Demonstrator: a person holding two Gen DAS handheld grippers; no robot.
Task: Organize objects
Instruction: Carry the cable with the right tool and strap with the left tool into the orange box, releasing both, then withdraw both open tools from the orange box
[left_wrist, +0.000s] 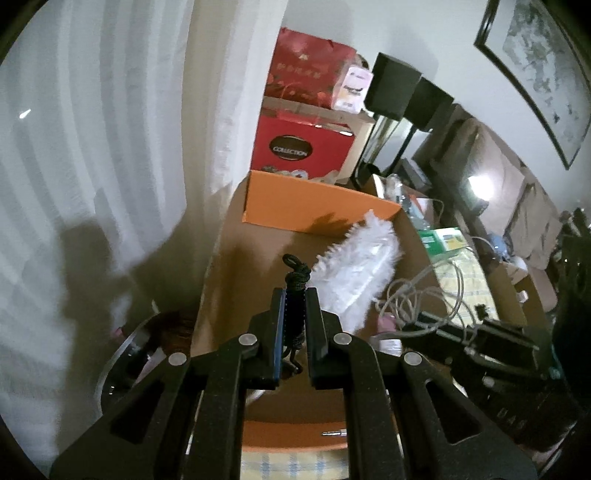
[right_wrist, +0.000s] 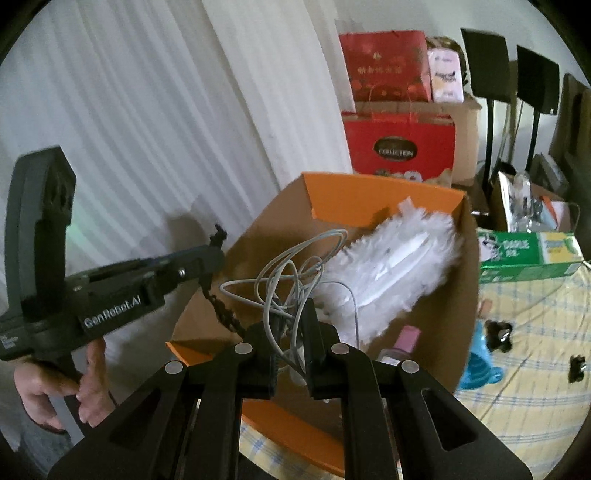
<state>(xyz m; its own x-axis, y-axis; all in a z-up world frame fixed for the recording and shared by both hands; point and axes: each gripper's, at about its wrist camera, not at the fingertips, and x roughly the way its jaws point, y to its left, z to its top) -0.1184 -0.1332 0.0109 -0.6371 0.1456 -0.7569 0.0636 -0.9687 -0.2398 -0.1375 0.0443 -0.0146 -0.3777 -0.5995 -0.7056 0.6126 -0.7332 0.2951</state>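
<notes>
An open orange cardboard box (left_wrist: 317, 206) (right_wrist: 380, 199) stands on the table. A white fluffy duster (left_wrist: 358, 269) (right_wrist: 399, 266) lies inside it. My left gripper (left_wrist: 295, 295) is shut on a dark braided cord (left_wrist: 295, 273) and holds it above the box; it also shows at the left of the right wrist view (right_wrist: 216, 247), with the cord (right_wrist: 221, 314) hanging down. My right gripper (right_wrist: 293, 314) is shut on a tangled grey cable (right_wrist: 291, 273) over the box, and shows in the left wrist view (left_wrist: 436, 325) with the cable (left_wrist: 424, 291).
White curtains (left_wrist: 110, 147) hang at the left. Red gift bags (right_wrist: 399, 144) sit on boxes behind. A green box (right_wrist: 528, 254), a blue object (right_wrist: 480, 365) and black clips (right_wrist: 498, 332) lie on the checked tablecloth (right_wrist: 535, 369). A pink item (right_wrist: 406, 338) lies in the box.
</notes>
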